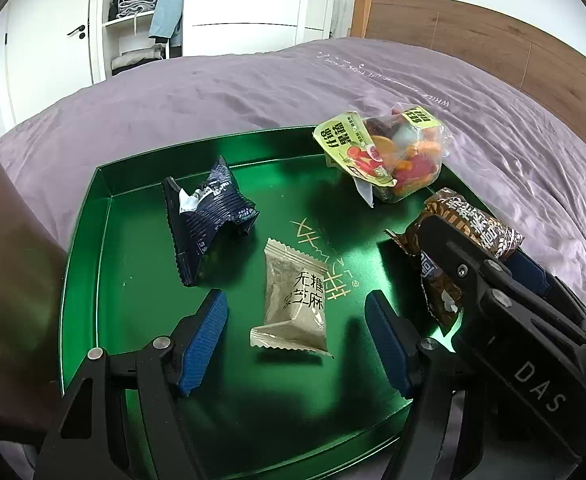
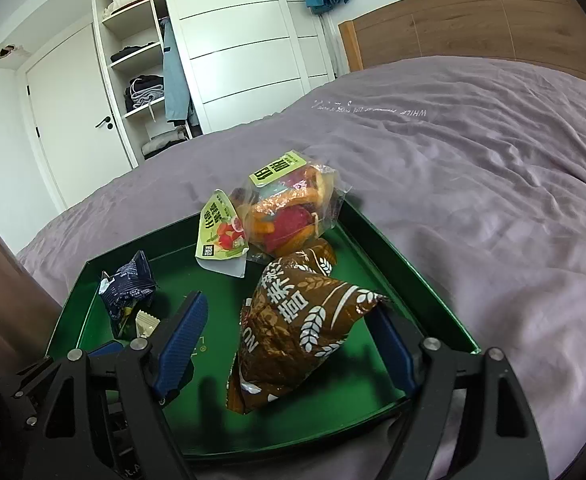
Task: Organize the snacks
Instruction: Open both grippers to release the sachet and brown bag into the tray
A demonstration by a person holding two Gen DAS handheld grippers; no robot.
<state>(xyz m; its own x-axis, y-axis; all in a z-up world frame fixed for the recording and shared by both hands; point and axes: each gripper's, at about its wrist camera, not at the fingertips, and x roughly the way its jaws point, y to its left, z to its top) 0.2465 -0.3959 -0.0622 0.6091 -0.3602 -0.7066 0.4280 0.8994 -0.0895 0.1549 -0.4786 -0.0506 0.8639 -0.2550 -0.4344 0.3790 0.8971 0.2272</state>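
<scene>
A green tray [image 1: 93, 264] lies on the purple bed. In it lie a beige sesame packet [image 1: 297, 300], a crumpled dark blue packet [image 1: 205, 216], a clear bag of dried fruit [image 1: 393, 152] and a brown wheat-print bag [image 1: 465, 232]. My left gripper [image 1: 297, 328] is open, its blue pads either side of the beige packet, just above it. My right gripper [image 2: 293, 332] is open with its jaws around the brown bag [image 2: 305, 328], which lies in the tray [image 2: 413, 280]. The fruit bag [image 2: 289, 212] and blue packet [image 2: 127, 284] also show in the right wrist view.
The purple bedspread [image 2: 473, 152] surrounds the tray. A wooden headboard [image 2: 473, 20] stands at the far right. A white wardrobe [image 2: 233, 40] with open shelves and a door stand beyond the bed. A brown surface [image 1: 9, 280] lies left of the tray.
</scene>
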